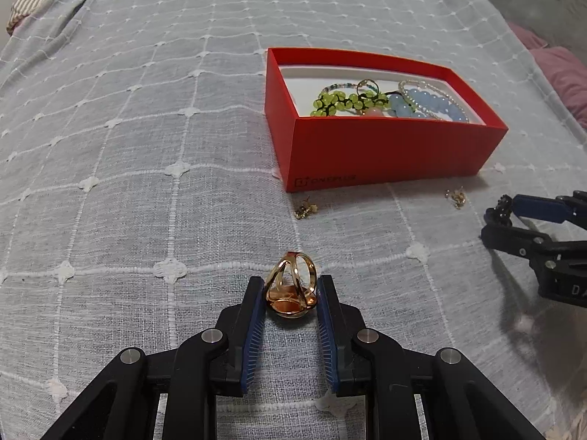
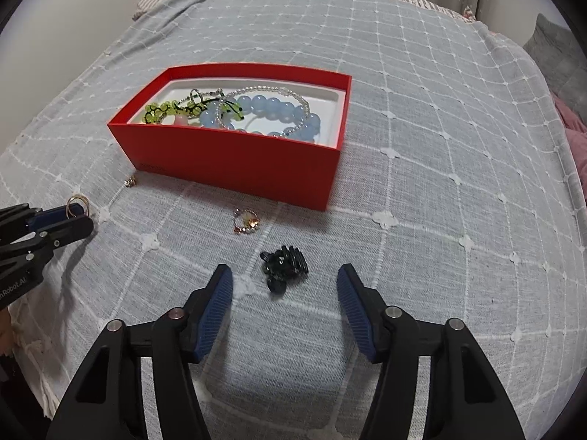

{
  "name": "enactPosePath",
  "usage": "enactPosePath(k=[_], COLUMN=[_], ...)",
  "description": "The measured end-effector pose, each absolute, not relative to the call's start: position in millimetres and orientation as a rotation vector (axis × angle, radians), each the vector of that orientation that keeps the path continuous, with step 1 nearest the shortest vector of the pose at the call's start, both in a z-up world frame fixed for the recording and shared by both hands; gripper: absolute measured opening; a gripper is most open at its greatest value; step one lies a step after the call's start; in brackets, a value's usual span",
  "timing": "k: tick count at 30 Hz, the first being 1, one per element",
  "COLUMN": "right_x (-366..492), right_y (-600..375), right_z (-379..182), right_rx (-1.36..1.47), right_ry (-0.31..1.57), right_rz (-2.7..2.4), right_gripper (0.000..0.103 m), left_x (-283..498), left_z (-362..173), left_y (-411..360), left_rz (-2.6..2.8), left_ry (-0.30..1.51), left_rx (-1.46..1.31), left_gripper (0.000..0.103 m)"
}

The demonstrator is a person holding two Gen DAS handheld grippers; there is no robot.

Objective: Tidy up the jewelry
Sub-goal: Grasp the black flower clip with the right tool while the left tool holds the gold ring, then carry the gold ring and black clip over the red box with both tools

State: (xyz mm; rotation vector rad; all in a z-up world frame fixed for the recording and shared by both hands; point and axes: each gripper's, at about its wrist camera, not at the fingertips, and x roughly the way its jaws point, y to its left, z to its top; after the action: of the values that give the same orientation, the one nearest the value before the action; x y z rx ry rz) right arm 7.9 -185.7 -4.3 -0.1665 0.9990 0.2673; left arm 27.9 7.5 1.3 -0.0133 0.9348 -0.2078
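Observation:
My left gripper [image 1: 291,283] is shut on a gold ring [image 1: 292,286], which stands upright between the blue pads just above the bedspread. The right wrist view shows the same gripper [image 2: 79,216] at the left edge with the ring [image 2: 77,205] at its tip. My right gripper [image 2: 285,275] stands open over a small black hair clip [image 2: 284,267]. The clip lies on the cloth between the fingertips, clear of both pads. A red box [image 1: 385,150] [image 2: 234,157] beyond holds green, blue and pearl bead bracelets.
Two small gold earrings lie on the cloth in front of the box, one [image 1: 304,209] [image 2: 130,181] near its left corner and one [image 1: 456,197] [image 2: 246,221] further right. The grey checked bedspread [image 1: 146,146] covers the whole surface. Pink pillows [image 1: 561,73] sit at the right.

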Motion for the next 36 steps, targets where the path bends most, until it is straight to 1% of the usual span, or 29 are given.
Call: enactPosePath(k=[2, 4, 5, 6, 8, 15, 25, 36], right_x=[10.8, 13.7, 14.8, 15.8, 19.7, 17.0, -11.3, -23.7], right_y=[-183.0, -182.1, -182.1, -182.6, -184.0, -196.4, -209.8, -238.2], right_z=[-3.5, -3.2, -3.3, -2.9, -2.4, 1.0, 12.4, 29.5], right_rx=[-0.165, -0.163, -0.16, -0.155, -0.146, -0.102, -0.061, -0.012], right_ry=[0.995, 0.996, 0.997, 0.998, 1.0, 1.009, 1.017, 0.994], right_rz=[0.269, 0.266, 0.266, 0.267, 0.269, 0.3, 0.372, 0.374], right_gripper=[0.052, 0.042, 0.039, 0.033, 0.027, 0.026, 0.026, 0.026], left_x=[28.1, 28.3, 28.4, 27.8, 27.6, 26.9, 11.0, 10.0], left_z=[1.6, 1.7, 1.8, 1.7, 1.7, 0.9, 0.8, 14.7], left_y=[8.0, 7.9, 8.1, 8.7, 8.9, 9.1, 11.2, 29.9], left_rz=[-0.208, -0.207, -0.208, -0.207, -0.207, -0.239, -0.312, -0.294], left_ry=[0.934, 0.934, 0.935, 0.935, 0.935, 0.946, 0.935, 0.891], left_rx=[-0.017, -0.019, -0.021, -0.022, -0.023, -0.037, -0.002, -0.055], left_gripper=[0.023, 0.023, 0.023, 0.023, 0.023, 0.023, 0.023, 0.023])
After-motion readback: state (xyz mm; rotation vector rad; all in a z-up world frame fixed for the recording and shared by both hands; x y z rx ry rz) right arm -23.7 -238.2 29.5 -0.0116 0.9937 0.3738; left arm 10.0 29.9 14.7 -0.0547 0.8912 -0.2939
